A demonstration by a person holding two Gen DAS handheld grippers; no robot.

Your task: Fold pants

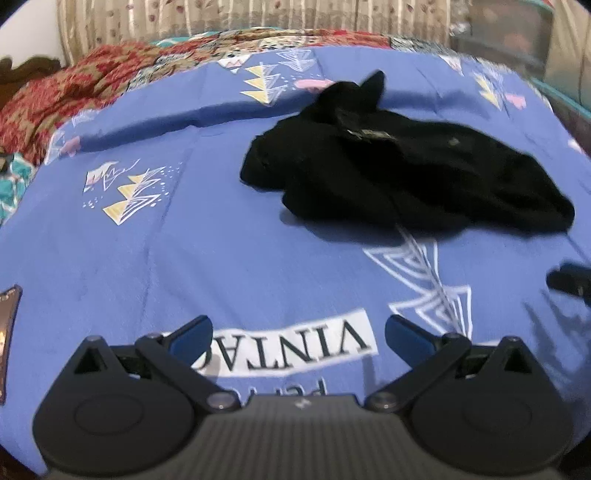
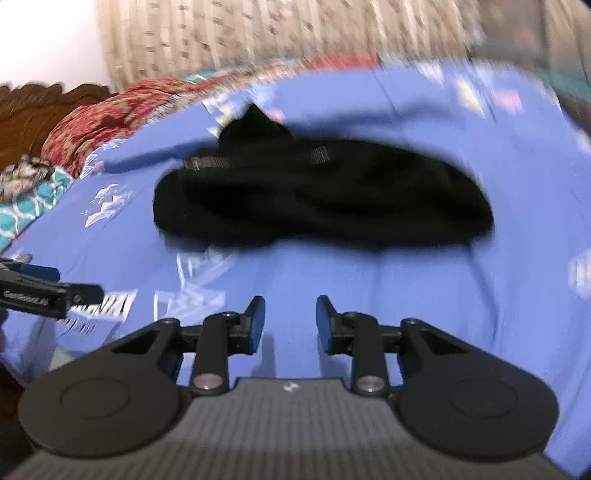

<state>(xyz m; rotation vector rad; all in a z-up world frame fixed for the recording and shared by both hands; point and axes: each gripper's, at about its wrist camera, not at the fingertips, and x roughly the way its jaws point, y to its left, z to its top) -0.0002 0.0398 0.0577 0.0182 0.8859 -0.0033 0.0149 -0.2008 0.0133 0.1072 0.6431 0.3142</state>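
Note:
Black pants (image 1: 399, 173) lie crumpled in a heap on a blue printed bedspread (image 1: 184, 251); they also show in the right wrist view (image 2: 321, 195), with a belt-loop band on top. My left gripper (image 1: 298, 334) is wide open and empty, above the bedspread, short of the pants. My right gripper (image 2: 290, 317) is open with a narrower gap, empty, also short of the pants. The right gripper's tip shows at the left view's right edge (image 1: 570, 280). The left gripper shows at the right view's left edge (image 2: 44, 290).
A red patterned quilt (image 1: 62, 96) and a teal patterned cloth (image 2: 26, 206) lie at the far left of the bed. A beige patterned curtain (image 1: 258, 14) hangs behind. A wooden headboard (image 2: 33, 107) stands at the left.

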